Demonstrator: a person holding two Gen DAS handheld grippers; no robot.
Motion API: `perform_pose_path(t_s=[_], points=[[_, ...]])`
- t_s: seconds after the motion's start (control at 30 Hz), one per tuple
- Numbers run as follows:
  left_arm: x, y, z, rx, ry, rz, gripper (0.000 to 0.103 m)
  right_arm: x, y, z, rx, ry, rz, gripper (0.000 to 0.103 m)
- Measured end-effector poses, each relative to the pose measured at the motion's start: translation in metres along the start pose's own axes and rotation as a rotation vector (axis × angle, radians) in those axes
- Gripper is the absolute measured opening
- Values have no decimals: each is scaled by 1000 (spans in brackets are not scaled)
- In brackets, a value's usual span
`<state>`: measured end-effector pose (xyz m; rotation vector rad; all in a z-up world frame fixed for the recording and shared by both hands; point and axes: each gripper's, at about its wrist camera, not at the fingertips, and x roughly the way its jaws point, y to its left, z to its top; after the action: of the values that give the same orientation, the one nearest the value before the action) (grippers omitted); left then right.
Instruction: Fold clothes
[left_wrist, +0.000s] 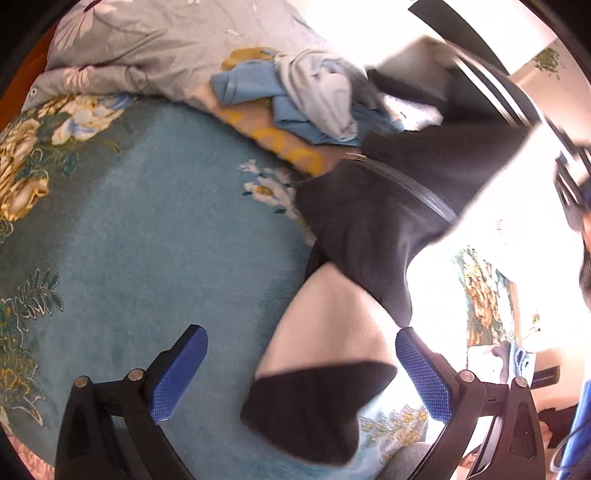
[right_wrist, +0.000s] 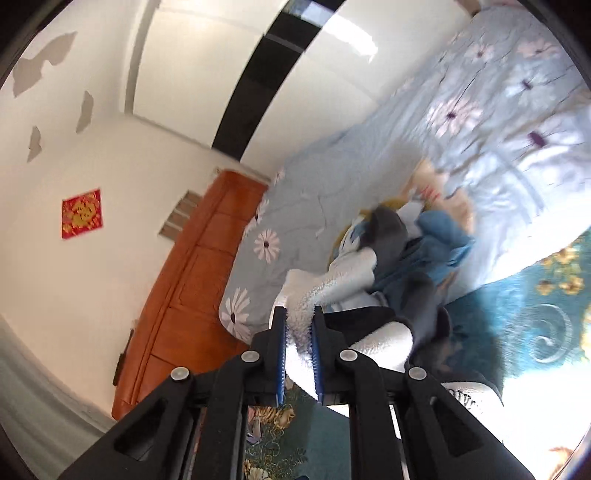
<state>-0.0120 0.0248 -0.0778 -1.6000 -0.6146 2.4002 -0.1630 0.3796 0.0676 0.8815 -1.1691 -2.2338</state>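
over the teal blanket (left_wrist: 147, 240) the left gripper (left_wrist: 301, 363) gapes wide; only the right gripper (right_wrist: 298, 325) pinches the fleece jacket (right_wrist: 332, 291).

Motion-blurred clothes pile (right_wrist: 406, 254), jacket (left_wrist: 388, 229)

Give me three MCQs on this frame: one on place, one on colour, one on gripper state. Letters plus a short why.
1. Where does the pile of unfolded clothes lie?
A. On the bed by the floral quilt
B. On the wooden door
C. Between the left jaws

2. What colour are the finger pads?
A. Red
B. Blue
C. Green

3. How do the right gripper jaws stand?
A. Wide open, nothing held
B. Out of view
C. Shut on the black and white fleece garment

Key: 1 A, the pile sits at the quilt's edge. 2 B, both wrist views show blue pads. 3 C, white fleece is pinched between the pads, while the left gripper is open.
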Motion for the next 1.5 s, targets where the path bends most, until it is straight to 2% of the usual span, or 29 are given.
perform_pose_path(t_s=[0.13,0.2,0.3,0.47,0.6,0.63,0.7,0.77,0.83,0.9,0.93,0.97,1.0,1.03,1.07,1.1,1.2,1.27,1.3,1.4,1.5], points=[[-7,-22,-12,54,-7,-12,103,-82,-9,-21,10,-111,-84,13],[-6,-32,-17,81,1,-21,103,-117,-31,-38,60,-143,-143,13],[-1,-45,-24,121,20,-21,103,-155,-82,-69,197,-177,-279,14],[13,-59,-21,155,53,-7,103,-191,-164,-114,421,-189,-416,14],[43,-64,-1,171,88,13,103,-197,-188,-134,482,-174,-432,16],[52,-64,5,174,100,22,103,-198,-185,-135,470,-160,-445,16],[71,-64,17,184,126,38,103,-201,-179,-137,447,-132,-471,24],[91,-65,26,203,154,44,103,-204,-173,-139,420,-104,-497,24],[111,-67,36,222,183,50,103,-219,-160,-135,347,-103,-525,25],[131,-68,45,241,212,56,103,-235,-147,-129,273,-110,-539,29],[141,-68,50,251,226,59,103,-226,-140,-119,232,-96,-518,30],[151,-69,54,260,240,62,103,-217,-132,-109,191,-81,-496,36],[161,-69,59,270,255,65,103,-208,-125,-99,149,-67,-474,48],[171,-70,64,279,269,68,103,-197,-119,-88,108,-46,-450,55],[177,-70,65,282,281,68,103,-170,-122,-77,65,15,-418,65],[181,-70,65,283,291,66,103,-147,-129,-70,37,73,-409,68],[193,-69,65,283,321,59,103,-68,-169,-55,25,275,-468,68],[201,-68,65,283,341,55,103,-33,-191,-51,4,370,-535,68],[205,-68,65,283,351,53,103,-22,-201,-53,6,415,-525,68],[217,-67,65,284,382,47,103,-1,-223,-66,27,514,-538,68],[229,-66,65,284,412,40,103,-4,-239,-81,105,506,-534,68]])
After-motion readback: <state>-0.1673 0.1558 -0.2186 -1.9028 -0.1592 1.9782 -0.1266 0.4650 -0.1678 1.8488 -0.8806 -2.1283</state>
